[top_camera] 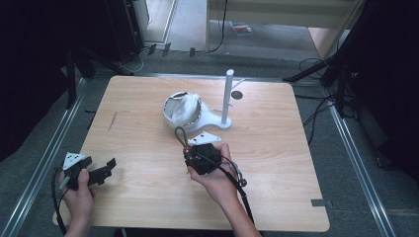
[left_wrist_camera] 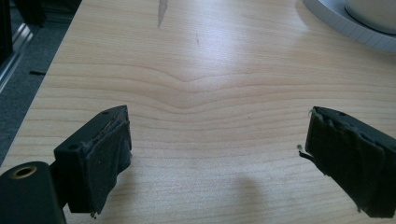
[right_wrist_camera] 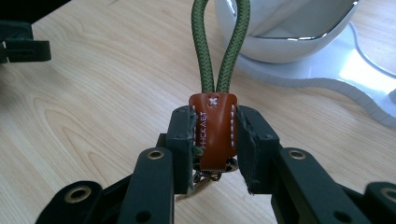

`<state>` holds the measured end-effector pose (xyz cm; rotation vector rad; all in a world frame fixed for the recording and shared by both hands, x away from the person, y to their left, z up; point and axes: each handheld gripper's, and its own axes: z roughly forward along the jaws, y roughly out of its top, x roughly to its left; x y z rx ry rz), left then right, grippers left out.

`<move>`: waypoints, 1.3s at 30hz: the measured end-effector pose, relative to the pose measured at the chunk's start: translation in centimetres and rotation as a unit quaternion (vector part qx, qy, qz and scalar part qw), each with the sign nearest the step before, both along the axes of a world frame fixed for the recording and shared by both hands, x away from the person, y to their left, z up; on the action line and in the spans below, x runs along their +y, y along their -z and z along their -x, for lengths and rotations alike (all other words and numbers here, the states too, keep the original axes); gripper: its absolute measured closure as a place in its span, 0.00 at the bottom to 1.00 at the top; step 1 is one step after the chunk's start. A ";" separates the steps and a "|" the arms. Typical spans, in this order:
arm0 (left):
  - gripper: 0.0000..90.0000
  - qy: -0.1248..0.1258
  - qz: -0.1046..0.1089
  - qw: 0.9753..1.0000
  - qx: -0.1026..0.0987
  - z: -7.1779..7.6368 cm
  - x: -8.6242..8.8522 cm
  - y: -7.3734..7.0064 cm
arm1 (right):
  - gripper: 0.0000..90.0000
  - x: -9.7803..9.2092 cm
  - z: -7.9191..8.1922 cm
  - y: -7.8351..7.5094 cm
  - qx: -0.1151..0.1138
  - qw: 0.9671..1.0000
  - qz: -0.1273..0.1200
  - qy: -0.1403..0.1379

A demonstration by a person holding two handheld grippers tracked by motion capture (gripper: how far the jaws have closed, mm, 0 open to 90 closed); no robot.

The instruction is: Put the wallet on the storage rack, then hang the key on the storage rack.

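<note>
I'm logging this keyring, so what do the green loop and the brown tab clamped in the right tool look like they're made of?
Green braided cord loop: likely woven nylon, matte, with visible weave. Brown stitched tab: probably leather, smooth, slightly glossy, with white stitching.

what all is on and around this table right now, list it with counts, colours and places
key strap: 1, green cord loop with brown leather tab, clamped in the right tongs
bowl: 1, white, table centre, on the stand's base
stand: 1, white upright post on a flat base, beside the bowl
table: 1, light wood
left tongs: 1, black, open, over bare wood at the near left
right tongs: 1, black, shut on the key strap, near the bowl
hands: 2, one on each tongs
</note>
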<state>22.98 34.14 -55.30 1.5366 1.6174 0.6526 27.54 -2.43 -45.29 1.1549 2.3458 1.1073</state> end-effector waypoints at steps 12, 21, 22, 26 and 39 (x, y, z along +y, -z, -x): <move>0.09 0.003 0.001 1.000 -0.001 -0.1 0.0 0.0 | 0.77 -0.6 0.1 -0.8 -0.012 1.000 -0.016 0.011; 0.09 0.001 0.001 1.000 0.001 -0.1 0.0 0.0 | 0.77 -1.6 0.1 -1.4 -0.025 0.999 -0.031 0.030; 0.09 0.001 0.000 1.000 0.001 -0.1 -0.1 0.0 | 0.77 -1.8 0.1 -1.5 -0.029 0.999 -0.032 0.033; 0.09 0.001 -0.001 1.000 0.002 -0.1 -0.1 0.0 | 0.77 -2.7 0.1 -2.0 -0.042 0.997 -0.043 0.049; 0.08 0.002 -0.003 1.000 0.004 -0.2 0.0 0.0 | 0.77 -4.8 0.1 -3.3 -0.076 0.992 -0.062 0.081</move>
